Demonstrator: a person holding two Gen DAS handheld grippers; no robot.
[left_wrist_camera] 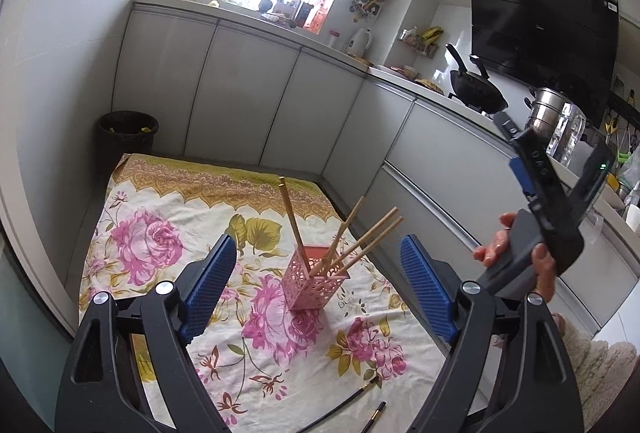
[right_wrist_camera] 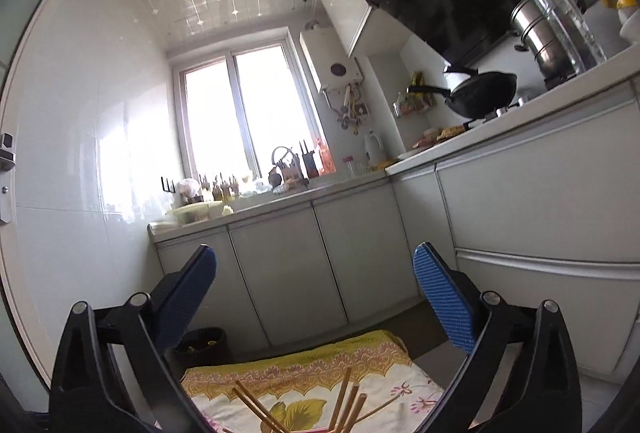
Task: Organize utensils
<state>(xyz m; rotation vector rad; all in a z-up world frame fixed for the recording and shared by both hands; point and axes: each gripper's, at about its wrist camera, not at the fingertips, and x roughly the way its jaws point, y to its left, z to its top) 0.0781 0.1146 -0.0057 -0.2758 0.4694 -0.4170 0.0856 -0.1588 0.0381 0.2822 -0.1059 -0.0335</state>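
A pink perforated holder stands upright on a floral cloth and has several wooden chopsticks leaning in it. My left gripper is open above the cloth's near half, with the holder framed between its blue pads and touching neither. Two dark chopsticks lie on the cloth near its front edge. A hand holds the right gripper up at the right side of the left wrist view. In its own view the right gripper is open and empty. It points at the cabinets, with the chopstick tops just below it.
A black waste bin stands beyond the cloth's far left corner. Grey cabinets run behind and along the right. The counter above them carries a black wok, a steel pot and a clear jug.
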